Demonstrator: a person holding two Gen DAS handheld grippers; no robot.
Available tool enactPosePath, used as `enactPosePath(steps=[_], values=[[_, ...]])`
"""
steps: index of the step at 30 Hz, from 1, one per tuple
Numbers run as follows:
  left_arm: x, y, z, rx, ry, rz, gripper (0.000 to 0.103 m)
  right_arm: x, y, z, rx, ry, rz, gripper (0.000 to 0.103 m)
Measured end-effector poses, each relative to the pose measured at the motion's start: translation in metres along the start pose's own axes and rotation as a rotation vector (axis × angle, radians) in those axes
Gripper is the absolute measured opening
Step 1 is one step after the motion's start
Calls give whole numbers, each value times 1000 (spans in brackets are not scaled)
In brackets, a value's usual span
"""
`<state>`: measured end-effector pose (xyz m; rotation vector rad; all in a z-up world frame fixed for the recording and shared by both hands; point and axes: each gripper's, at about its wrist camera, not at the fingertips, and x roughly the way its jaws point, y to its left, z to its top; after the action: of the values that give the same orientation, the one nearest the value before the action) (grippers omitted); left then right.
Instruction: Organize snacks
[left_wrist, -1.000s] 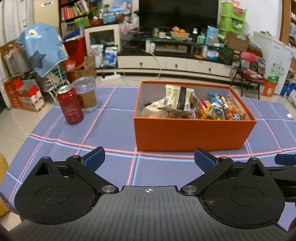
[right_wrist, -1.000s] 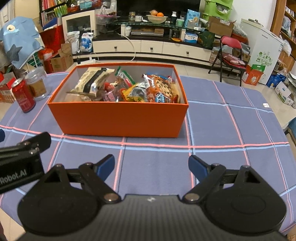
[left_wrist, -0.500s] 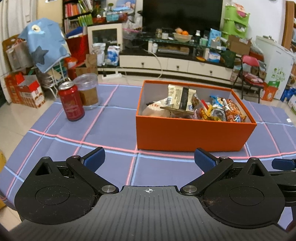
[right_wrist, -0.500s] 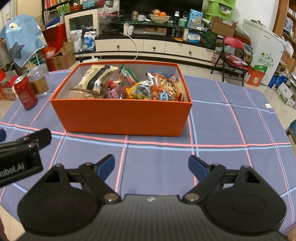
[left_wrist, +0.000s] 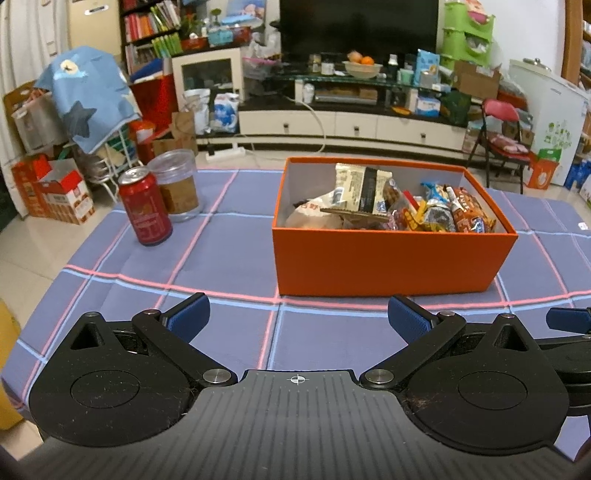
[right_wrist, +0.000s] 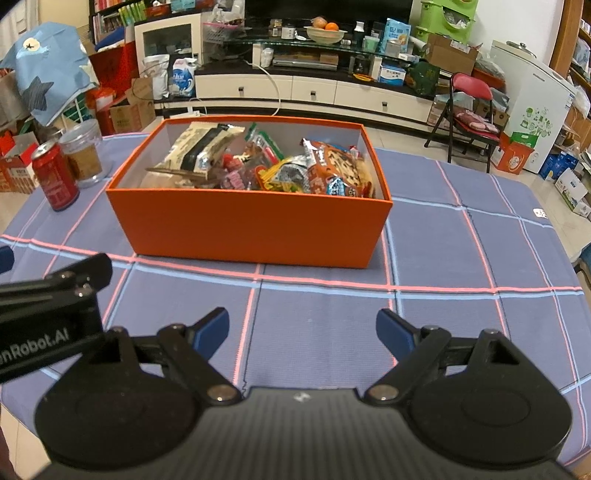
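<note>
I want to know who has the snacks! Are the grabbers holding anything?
No, nothing is held. The left gripper and right gripper both have open, bare jaws. The snacks sit in the orange box.

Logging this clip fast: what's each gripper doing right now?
Left gripper: open, holding nothing.
Right gripper: open, holding nothing.

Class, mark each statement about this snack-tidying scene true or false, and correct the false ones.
1. The orange box holds snack packets. True.
2. The red can lies on its side. False: it stands upright.
3. Both the left gripper and the right gripper are open and hold nothing. True.
4. The clear jar sits inside the box. False: it stands on the tablecloth behind the can.
5. A lid covers the box. False: it is open.
</note>
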<state>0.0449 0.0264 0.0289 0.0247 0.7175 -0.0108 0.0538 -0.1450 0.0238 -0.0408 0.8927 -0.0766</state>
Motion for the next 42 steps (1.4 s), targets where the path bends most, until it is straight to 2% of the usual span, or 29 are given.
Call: enactPosePath(steps=[22,42], values=[[-1,-4,-2,17,-13,27,98,-1,3,-1,-11,-2,-1,89],[-1,-3,-3,9,-7,17,98,-2,4,-3,-14,-5,6,89]])
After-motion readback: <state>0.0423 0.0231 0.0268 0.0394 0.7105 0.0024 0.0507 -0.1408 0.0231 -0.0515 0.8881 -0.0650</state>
